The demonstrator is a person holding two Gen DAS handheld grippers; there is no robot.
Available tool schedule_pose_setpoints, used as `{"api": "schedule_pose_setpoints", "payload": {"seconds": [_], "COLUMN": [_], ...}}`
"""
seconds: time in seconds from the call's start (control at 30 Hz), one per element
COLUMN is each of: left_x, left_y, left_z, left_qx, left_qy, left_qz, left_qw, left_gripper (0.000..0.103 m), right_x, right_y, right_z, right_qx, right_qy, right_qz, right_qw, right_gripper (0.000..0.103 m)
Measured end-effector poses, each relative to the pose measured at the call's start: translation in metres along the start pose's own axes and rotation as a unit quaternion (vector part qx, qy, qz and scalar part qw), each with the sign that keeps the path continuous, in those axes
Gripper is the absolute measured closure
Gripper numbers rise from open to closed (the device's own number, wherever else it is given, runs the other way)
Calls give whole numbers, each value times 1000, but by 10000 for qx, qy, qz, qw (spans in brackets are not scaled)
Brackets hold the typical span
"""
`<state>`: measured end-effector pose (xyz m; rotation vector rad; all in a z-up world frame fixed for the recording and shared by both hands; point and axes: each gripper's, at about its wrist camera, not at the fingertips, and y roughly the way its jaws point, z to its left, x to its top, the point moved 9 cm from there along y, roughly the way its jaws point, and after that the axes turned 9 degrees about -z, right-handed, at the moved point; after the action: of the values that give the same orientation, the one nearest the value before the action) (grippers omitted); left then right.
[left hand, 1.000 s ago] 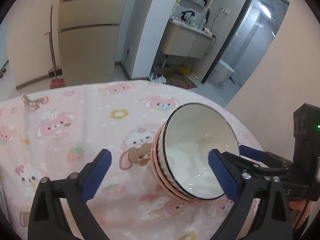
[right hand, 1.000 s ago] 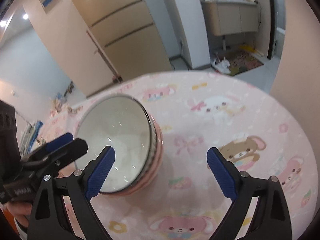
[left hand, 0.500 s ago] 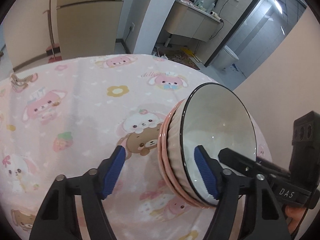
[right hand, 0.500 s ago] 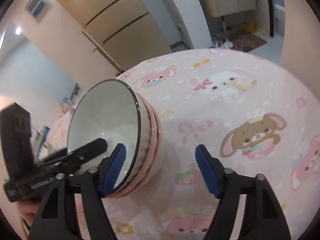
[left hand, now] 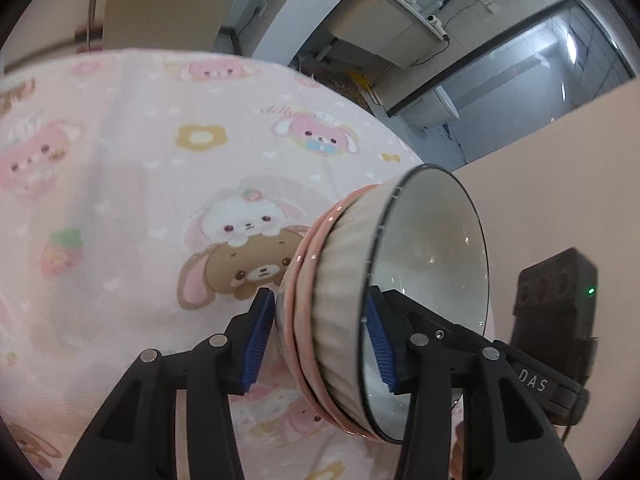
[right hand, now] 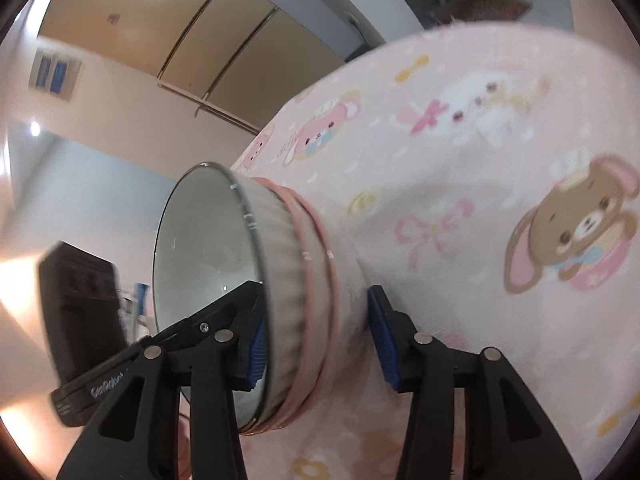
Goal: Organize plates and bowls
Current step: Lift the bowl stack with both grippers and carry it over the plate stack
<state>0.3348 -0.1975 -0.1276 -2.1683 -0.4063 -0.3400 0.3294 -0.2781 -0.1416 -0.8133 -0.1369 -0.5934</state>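
where ribbed, round bowls (left hand: 340,304) nest glossily, left gripper (left hand: 320,340) and right gripper (right hand: 316,344) each clamp the stack.

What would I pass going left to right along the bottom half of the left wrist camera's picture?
Pink cartoon tablecloth → left blue pad of the tool → stack of bowls, held on edge → right blue pad, inside the top bowl's rim → the other tool's black body.

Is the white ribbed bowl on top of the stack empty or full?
Empty. The white ribbed bowl shows a bare glossy interior above the pink bowls; both grippers clamp the stack.
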Motion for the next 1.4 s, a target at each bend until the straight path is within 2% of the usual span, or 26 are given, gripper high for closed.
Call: {"api": "schedule_pose_setpoints", "payload": {"seconds": [0.07, 0.2, 0.33, 0.53, 0.9, 1.17, 1.4], "left_x": [-1, -8, -11, -13, -18, -25, -33], "left_y": [0, -9, -20, -52, -124, -186, -242], "left_z": [1, -3, -3, -9, 0, 31, 84], "left_qx": [-31, 287, 164, 179, 112, 113, 253], "left_qy": [-135, -22, -199, -147, -268, -461, -735], "left_qz": [5, -65, -25, -209, -548, -863, -1181], "left_qw": [9999, 9996, 9997, 9995, 9981, 9951, 9900], "left_gripper": [55, 55, 56, 56, 56, 56, 56], "right_x": [-1, -6, -12, -16, -40, -74, -113], "right_y": [-1, -3, -13, -29, -39, -37, -11], "right_z": [0, 2, 11, 31, 96, 153, 206], "right_qx": [-21, -40, -105, -19, 125, 255, 401], "right_qy": [23, 154, -5, -139, -589, -962, -1324], "right_qz": [-48, 34, 36, -22, -47, 83, 352], "right_qw": [10000, 9999, 9999, 9999, 9982, 9950, 9898], "right_gripper": [59, 60, 61, 61, 61, 61, 61]}}
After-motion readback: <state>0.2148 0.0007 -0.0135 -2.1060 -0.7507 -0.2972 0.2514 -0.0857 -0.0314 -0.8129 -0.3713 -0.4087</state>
